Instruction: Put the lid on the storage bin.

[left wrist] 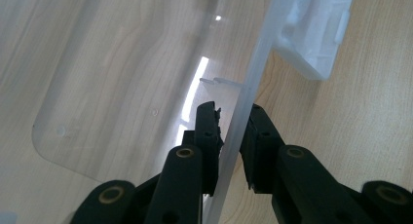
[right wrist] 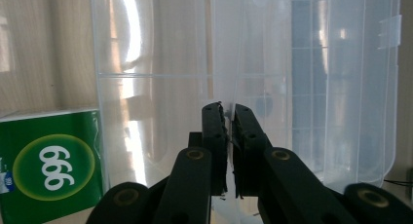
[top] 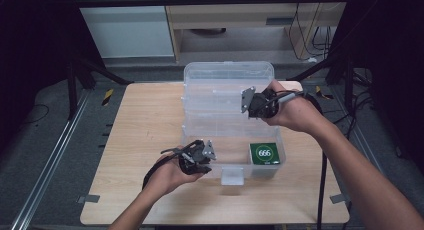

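The high view looks forward and down over the whole worktop point(top: 150, 135) from its near edge. The left gripper view sits tight against the clear box point(top: 230, 115) front wall, facing down at the wood. The right gripper view peers close through its clear panels, sharing the green card point(right wrist: 48, 165) with the high view.

A: Table point(top: 150, 130) – light wood-grain top, rounded corners, set on a grey floor point(top: 45, 155)

B: Metal rail point(top: 52, 155) along the floor at left, running diagonally. Yellow-and-black tape marks point(top: 107, 96) near the table's far left corner, another point(top: 324, 94) at the far right

A: Behind: pale wooden cabinet point(top: 240, 20) with an open recess below, white panel point(top: 120, 30) beside it

B: Dark bar point(top: 210, 0) crosses the top; black drapes point(top: 30, 50) both sides. Cables point(top: 305, 35) hang at the cabinet's right end

A: Light even, soft shadows under the table edge
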Demonstrator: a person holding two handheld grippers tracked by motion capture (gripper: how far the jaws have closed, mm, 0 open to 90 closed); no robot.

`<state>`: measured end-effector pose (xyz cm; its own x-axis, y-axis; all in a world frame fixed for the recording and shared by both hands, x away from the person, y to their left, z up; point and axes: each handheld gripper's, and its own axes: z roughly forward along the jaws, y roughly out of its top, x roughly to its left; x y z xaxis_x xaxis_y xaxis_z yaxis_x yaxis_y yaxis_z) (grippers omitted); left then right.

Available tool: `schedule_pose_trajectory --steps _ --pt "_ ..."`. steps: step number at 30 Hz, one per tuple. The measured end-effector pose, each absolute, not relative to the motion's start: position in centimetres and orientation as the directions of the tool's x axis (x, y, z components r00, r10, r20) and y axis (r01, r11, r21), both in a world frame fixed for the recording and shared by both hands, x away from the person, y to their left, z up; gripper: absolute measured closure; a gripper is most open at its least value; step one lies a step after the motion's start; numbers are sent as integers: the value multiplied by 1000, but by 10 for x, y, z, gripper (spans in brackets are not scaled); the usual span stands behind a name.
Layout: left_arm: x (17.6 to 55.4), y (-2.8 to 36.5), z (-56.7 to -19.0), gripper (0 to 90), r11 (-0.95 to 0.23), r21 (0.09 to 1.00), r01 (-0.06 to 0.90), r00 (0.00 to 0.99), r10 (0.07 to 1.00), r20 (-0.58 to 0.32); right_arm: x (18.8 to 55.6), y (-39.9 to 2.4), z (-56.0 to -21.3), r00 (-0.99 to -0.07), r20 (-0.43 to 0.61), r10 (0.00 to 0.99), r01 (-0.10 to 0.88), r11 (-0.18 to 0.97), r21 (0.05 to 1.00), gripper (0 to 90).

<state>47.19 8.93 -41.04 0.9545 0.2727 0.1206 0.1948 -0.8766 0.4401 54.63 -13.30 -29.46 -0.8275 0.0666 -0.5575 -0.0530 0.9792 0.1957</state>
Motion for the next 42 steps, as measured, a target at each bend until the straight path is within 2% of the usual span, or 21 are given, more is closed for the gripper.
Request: schedule_pose_trajectory --steps 35,38,39,42 --pt "466 86 -413 761 -879 440 182 944 281 171 494 -140 -308 -775 -630 52 -116 968 223 839" --pt "463 86 -414 761 -863 455 220 936 318 149 490 -141 -309 -780 -624 51 -115 968 222 837" --pt "466 87 -414 760 -875 449 183 944 284 169 488 -142 -310 -779 -624 58 -109 968 226 836" --pt "465 87 -414 759 -874 450 182 944 284 170 486 -143 -311 -780 -623 63 -112 965 237 835"
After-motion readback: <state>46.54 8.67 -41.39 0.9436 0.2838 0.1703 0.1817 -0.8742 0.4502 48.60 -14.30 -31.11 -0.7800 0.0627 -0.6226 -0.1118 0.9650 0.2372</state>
